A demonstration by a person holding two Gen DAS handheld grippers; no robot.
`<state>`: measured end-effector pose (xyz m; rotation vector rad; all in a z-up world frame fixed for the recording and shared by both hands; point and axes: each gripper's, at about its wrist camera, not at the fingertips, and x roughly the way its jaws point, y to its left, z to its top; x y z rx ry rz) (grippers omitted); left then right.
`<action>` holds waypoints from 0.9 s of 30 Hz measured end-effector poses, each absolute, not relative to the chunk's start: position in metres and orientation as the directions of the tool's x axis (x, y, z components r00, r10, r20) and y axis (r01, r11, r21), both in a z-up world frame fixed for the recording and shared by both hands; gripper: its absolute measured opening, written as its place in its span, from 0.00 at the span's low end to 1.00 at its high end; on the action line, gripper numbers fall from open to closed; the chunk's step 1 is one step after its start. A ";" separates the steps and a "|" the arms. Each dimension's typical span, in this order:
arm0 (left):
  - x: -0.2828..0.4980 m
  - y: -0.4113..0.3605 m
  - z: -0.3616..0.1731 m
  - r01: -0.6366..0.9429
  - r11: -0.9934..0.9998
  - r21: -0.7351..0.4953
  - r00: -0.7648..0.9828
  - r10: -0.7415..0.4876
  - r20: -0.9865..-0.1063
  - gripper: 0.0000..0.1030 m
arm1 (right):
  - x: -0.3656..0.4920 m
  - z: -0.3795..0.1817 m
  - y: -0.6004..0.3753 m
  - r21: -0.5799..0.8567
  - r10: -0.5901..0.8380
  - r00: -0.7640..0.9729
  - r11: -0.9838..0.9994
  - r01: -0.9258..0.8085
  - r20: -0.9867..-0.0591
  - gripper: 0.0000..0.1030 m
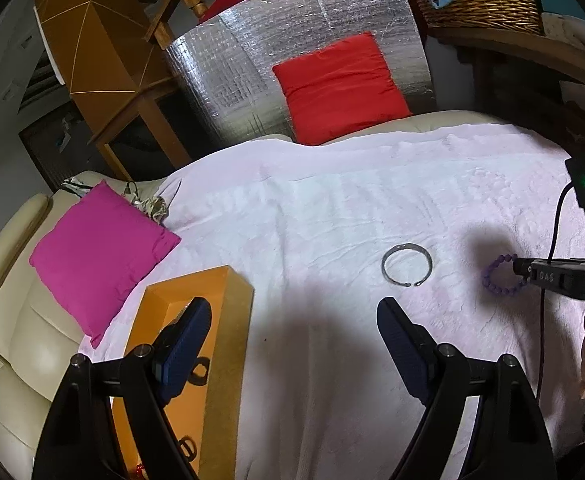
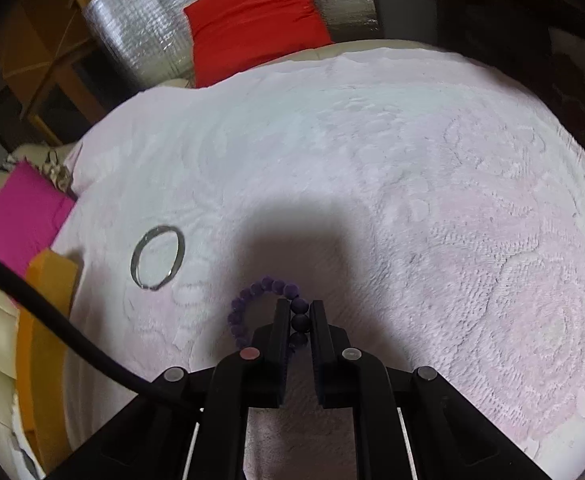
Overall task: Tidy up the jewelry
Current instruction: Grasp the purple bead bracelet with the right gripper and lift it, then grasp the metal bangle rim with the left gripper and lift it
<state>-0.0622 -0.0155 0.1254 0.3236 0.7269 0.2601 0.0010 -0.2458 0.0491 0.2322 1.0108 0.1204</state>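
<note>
A: Nearest you, your right tongs [image 2: 297, 312] pinch the purple bead bracelet [image 2: 252, 304] by two or three beads on its right side, the rest of the loop hanging out to the left over the pale pink blanket [image 2: 412, 160]. Your left tongs [image 1: 292, 320] stand spread and hold nothing.

B: How will it handle?

A: Light and limp, likely on elastic; round beads can roll between the pads, so keep the grip across the strand. The beads look matte, dark violet and evenly sized.

B: And farther out?

A: The silver bangle [image 2: 157, 257] lies flat on the blanket to the left: a thin, stiff, open cuff, probably slippery, best taken across its band. The orange box [image 1: 196, 340] sits at near left, small dark pieces inside.
</note>
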 end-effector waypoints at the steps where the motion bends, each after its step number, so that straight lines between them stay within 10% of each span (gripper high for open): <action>1: -0.060 -0.017 0.125 -0.119 0.918 0.378 0.718 0.342 -0.606 0.83 | 0.001 0.050 -0.248 0.257 0.212 0.529 0.966 0.013 -0.822 0.10; 27: 0.067 -0.029 0.041 -0.008 0.991 0.132 0.596 0.111 -0.795 0.83 | 0.022 0.039 -0.313 0.495 0.370 0.517 0.860 0.124 -0.772 0.10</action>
